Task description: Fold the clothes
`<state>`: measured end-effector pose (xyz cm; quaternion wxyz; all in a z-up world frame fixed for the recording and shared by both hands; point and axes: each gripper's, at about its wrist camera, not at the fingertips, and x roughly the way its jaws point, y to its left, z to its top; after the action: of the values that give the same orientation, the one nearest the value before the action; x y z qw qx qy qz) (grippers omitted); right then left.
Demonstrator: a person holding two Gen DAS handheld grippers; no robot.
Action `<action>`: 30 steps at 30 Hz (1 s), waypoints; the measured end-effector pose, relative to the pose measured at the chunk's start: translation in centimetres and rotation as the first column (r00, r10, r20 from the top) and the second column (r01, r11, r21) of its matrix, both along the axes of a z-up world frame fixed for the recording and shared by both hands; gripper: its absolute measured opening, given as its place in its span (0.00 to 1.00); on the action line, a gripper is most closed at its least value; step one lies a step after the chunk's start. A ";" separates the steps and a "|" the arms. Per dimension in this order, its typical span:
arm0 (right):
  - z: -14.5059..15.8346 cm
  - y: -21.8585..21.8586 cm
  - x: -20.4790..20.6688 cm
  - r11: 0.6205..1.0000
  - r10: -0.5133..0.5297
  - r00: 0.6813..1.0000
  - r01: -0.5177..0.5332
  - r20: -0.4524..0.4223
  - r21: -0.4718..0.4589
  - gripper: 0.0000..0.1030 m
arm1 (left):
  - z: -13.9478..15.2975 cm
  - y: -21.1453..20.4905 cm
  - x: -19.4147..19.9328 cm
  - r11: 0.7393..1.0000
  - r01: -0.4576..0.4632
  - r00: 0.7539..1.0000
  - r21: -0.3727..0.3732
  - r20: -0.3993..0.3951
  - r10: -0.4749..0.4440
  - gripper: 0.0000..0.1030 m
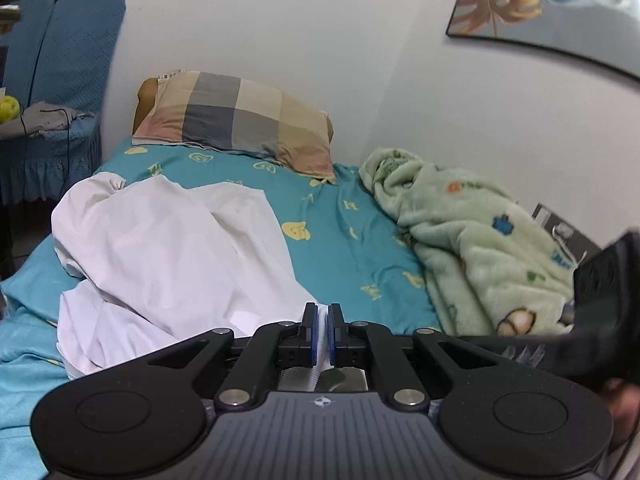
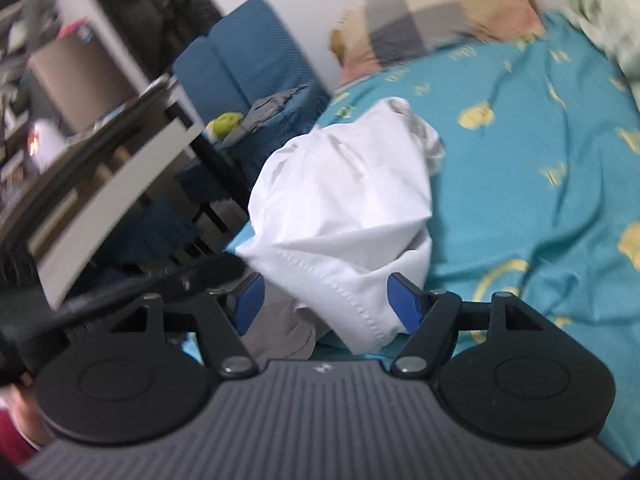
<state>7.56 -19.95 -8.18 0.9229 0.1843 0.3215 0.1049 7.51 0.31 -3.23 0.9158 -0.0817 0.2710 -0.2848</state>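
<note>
White garment (image 1: 172,248) lies crumpled on the teal bedsheet (image 1: 352,216), toward the bed's left edge, bunched high with folds running every way.

Left wrist view: left gripper (image 1: 323,330) low at the near edge of the garment. Blue pads (image 1: 313,334) nearly together, a thin strip of white fabric pinched between them; more white cloth shows behind the fingers near the gripper body. Checked pillow (image 1: 236,120) at the head of the bed against the white wall. Pale green fleece blanket (image 1: 472,240) heaped along the right side of the bed, apart from the garment. Blue-covered chair (image 1: 68,80) off the left of the bed with a grey cloth (image 1: 44,118) and a yellow-green ball (image 1: 9,108) on its seat. Framed leaf picture (image 1: 532,4) on the wall, upper right. A dark blurred shape at the right edge; likely the other gripper, cannot tell.

Right wrist view: frame blurred. Right gripper (image 2: 326,304) has its jaws spread wide. A stitched hem of the garment (image 2: 340,200) hangs between the blue pads (image 2: 406,304); the right pad touches or sits just beside the cloth, the left pad stands clear of it. No grip visible. Garment rises in a peaked bundle ahead of the gripper, over the bed's left edge. Grey fabric (image 2: 280,328) beneath it near the left finger. Pillow (image 2: 440,12) and chair (image 2: 248,56) beyond; shelving (image 2: 80,100) at left, too blurred for detail.
</note>
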 end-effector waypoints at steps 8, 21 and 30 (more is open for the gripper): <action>-0.6 0.6 0.5 0.994 -0.085 0.995 0.088 0.057 -0.062 0.68 | -0.6 0.2 -0.9 0.999 -0.038 0.999 0.013 0.005 0.038 0.05; -1.6 -1.8 0.7 0.973 -0.220 0.975 0.220 0.000 -0.066 0.06 | -3.2 -1.9 -1.8 0.981 -0.052 0.999 0.188 0.013 0.051 0.08; 0.0 -2.5 -0.3 0.977 -0.207 0.978 0.206 0.028 0.048 0.06 | -5.2 -4.8 -3.2 0.919 -0.090 0.996 0.385 0.039 0.082 0.55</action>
<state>7.28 -22.42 -8.18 0.9296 0.2354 0.2831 0.0187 4.35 -4.48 -8.46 0.9285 0.0916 0.3079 -0.1862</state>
